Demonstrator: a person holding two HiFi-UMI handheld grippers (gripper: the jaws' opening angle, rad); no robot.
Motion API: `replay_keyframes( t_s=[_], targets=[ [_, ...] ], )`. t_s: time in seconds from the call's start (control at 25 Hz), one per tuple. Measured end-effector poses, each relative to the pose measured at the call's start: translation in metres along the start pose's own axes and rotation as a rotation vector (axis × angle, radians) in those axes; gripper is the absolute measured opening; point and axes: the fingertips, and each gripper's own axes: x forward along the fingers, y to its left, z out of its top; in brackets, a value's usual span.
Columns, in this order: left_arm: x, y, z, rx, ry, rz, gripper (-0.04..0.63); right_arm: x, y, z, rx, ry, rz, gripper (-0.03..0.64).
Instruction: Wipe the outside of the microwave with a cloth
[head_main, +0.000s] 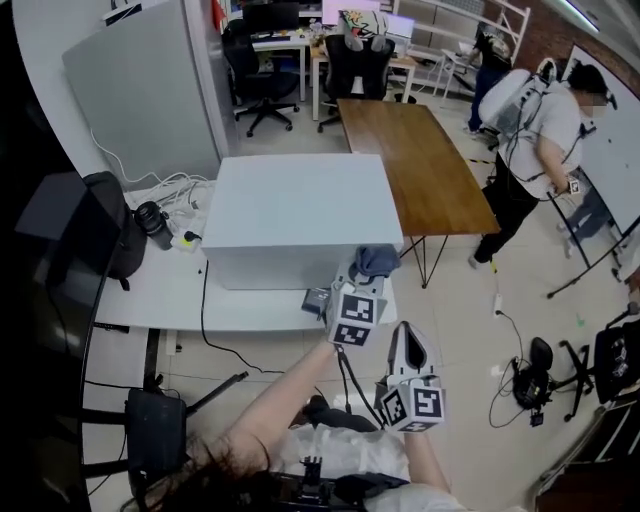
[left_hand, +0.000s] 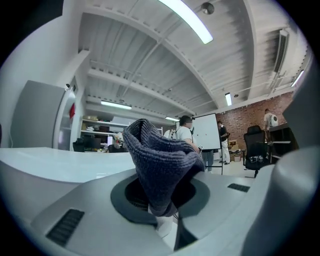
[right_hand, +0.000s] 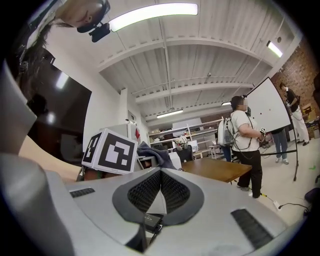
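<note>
Jaws of the right gripper (head_main: 409, 338) are pressed together on nothing, low near the person's body. Just ahead, the left gripper (head_main: 364, 280) pinches a bunched grey-blue cloth (head_main: 376, 260) at the front right corner of the white microwave (head_main: 295, 205); contact is unclear. The microwave sits on a white table (head_main: 150, 292). Beyond it stands a wooden table (head_main: 425, 160), with a backpack-wearing person (head_main: 540, 125) beside it.

Reaches the left claw (head_main: 366, 276) forward on a bare forearm (head_main: 288, 388), jaws clamped on a bunched grey cloth (left_hand: 160, 160) that stands up between them. Holds the right claw (head_main: 411, 338) just beside it, lower and nearer the body, aimed the same way, jaws pressed together on nothing.
</note>
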Motion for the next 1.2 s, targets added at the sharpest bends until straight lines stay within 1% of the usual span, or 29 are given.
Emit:
replay_keyframes(
  t_s=[0.24,0.4,0.56,0.68,0.88,1.04,1.12,1.2],
  targets=[
    [-0.030,0.058,-0.024,-0.044,0.030,0.111,0.048,0.008,0.014,-0.006,-0.001,0.016,0.015,0.015],
    [-0.060,0.106,-0.041,-0.033,0.059,0.201,0.048,0.017,0.030,-0.013,0.012,0.030,0.038,0.015],
    [-0.092,0.149,-0.049,-0.005,0.069,0.273,0.048,0.028,0.057,-0.019,0.019,0.042,0.092,0.015],
    [-0.119,0.182,-0.053,-0.004,0.070,0.341,0.048,0.037,0.076,-0.023,0.025,0.048,0.130,0.015],
    [-0.167,0.238,-0.051,0.010,0.060,0.475,0.048,0.052,0.100,-0.027,0.034,0.055,0.176,0.015],
    [-0.200,0.275,-0.055,0.007,0.060,0.578,0.048,0.058,0.111,-0.032,0.047,0.062,0.193,0.015],
    [-0.210,0.286,-0.060,-0.007,0.069,0.606,0.048,0.059,0.114,-0.033,0.051,0.074,0.193,0.015],
    [-0.215,0.287,-0.066,-0.037,0.077,0.605,0.048,0.059,0.115,-0.034,0.056,0.075,0.188,0.015]
  ],
)
